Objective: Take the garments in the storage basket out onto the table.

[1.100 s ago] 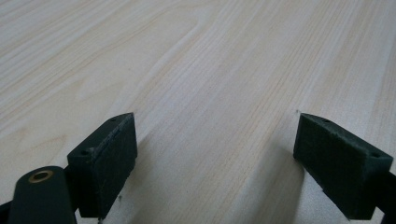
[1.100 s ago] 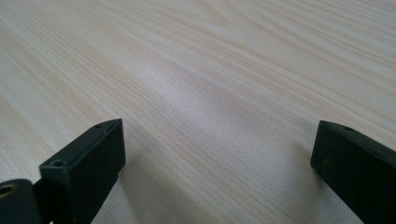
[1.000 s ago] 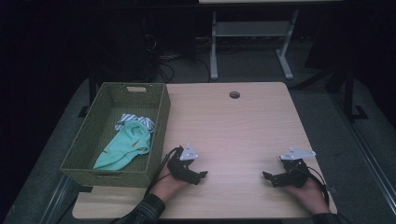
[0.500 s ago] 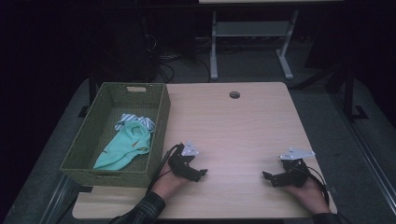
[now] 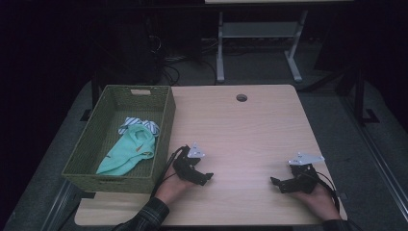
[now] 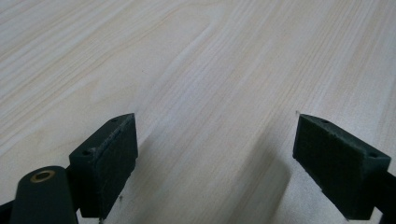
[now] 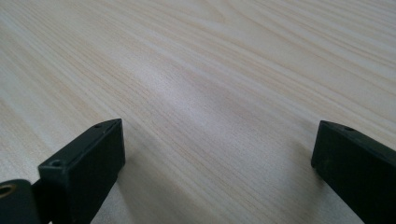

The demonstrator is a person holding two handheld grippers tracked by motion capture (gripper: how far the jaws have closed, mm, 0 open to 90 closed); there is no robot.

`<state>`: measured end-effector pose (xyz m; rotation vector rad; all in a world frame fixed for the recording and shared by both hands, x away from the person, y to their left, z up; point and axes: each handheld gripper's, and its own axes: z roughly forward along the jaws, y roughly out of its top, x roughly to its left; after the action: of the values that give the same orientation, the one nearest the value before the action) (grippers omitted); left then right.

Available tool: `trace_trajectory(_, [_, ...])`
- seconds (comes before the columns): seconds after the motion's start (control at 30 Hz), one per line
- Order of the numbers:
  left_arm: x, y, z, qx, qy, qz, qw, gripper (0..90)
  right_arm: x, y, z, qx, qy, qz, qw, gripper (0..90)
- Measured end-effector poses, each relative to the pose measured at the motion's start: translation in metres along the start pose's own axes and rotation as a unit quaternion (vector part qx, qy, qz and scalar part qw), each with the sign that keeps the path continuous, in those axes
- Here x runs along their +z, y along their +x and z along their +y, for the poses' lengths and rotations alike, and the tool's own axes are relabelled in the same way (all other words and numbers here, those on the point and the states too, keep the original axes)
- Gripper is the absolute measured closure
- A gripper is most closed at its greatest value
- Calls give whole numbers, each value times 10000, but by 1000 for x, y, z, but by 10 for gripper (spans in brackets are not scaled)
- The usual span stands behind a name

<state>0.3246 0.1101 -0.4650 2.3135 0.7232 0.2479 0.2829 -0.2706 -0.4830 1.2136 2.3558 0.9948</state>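
From above, the room around my table (image 5: 250, 139) is staying very dark, almost black, and the picture is looking dim and a little grainy. Only the wooden top is catching light, evenly and without glare. In my left gripper view the wood is showing bright and sharp in the grain, and my left gripper (image 6: 212, 154) is throwing soft shadows under its pads. My right gripper (image 7: 217, 158) is looking slightly blurred at the near edges.

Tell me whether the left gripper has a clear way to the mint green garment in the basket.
Probably yes. The left gripper is open beside the basket, which has no lid; it would only need lifting over the near wall to reach the mint green garment.
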Motion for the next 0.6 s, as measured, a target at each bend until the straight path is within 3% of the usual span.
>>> trace_trajectory(0.2, [-1,0,1,-61,5,-88,9999,133,0,0,0,-15,1,0,10000,23])
trace_trajectory(0.43, [-5,-1,6,65,25,-13,10000,133,0,0,0,-16,1,-1,10000,23])
trace_trajectory(0.6, [-8,1,7,-80,-69,-108,9999,133,0,0,0,-11,-9,2,10000,23])
